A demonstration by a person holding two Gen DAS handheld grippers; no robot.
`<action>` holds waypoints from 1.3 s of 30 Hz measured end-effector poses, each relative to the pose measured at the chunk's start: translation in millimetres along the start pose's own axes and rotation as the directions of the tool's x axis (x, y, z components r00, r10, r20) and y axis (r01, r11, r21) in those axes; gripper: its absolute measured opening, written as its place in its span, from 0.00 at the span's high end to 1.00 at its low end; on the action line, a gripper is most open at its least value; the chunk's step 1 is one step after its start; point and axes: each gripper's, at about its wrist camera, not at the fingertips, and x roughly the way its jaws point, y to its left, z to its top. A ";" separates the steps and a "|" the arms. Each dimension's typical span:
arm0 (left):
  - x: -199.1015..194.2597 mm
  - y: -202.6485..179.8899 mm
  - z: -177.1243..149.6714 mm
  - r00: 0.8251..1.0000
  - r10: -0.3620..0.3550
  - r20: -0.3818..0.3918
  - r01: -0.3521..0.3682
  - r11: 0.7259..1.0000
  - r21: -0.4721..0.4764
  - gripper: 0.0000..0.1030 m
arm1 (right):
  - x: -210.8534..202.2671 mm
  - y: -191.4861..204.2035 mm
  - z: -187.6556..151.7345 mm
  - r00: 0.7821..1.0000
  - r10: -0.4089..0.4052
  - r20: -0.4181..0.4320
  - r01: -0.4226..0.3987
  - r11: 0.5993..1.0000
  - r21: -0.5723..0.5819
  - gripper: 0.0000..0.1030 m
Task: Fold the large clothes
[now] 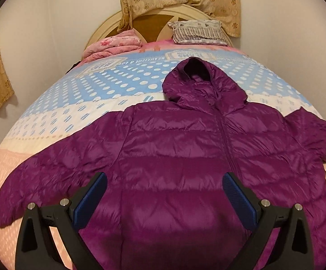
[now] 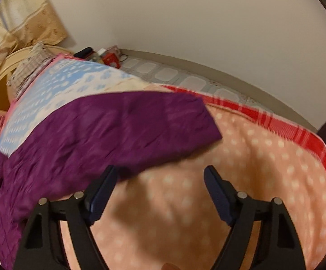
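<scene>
purple jacket (image 1: 174,153) covering near bed, open bedspread (image 2: 241,180) beside sleeve, pillows (image 1: 196,32) at headboard, clutter (image 2: 104,56) by wall

The left gripper (image 1: 164,185) tilts downward with its jaws spread wide and nothing between the blue pads (image 1: 239,199). The right gripper (image 2: 159,185) points down more steeply (its view is blurred), jaws also apart and empty. A fingertip (image 2: 169,266) shows at the bottom edge.
</scene>
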 end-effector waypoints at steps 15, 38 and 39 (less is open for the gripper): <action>35.0 7.6 9.4 0.998 0.013 -0.054 -0.012 1.000 0.005 0.01 | 34.8 -6.6 30.6 0.998 0.066 0.000 -0.066 0.998 -0.011 0.88; -13.7 107.7 -2.9 0.996 0.069 0.051 -0.066 0.996 -0.054 0.01 | -124.3 315.7 -104.7 0.883 0.450 0.133 -0.249 0.690 -0.680 0.89; -14.3 111.9 -4.2 0.996 0.073 0.053 -0.069 0.996 -0.058 0.01 | -122.3 327.7 -116.4 0.880 0.461 0.115 -0.261 0.670 -0.695 0.89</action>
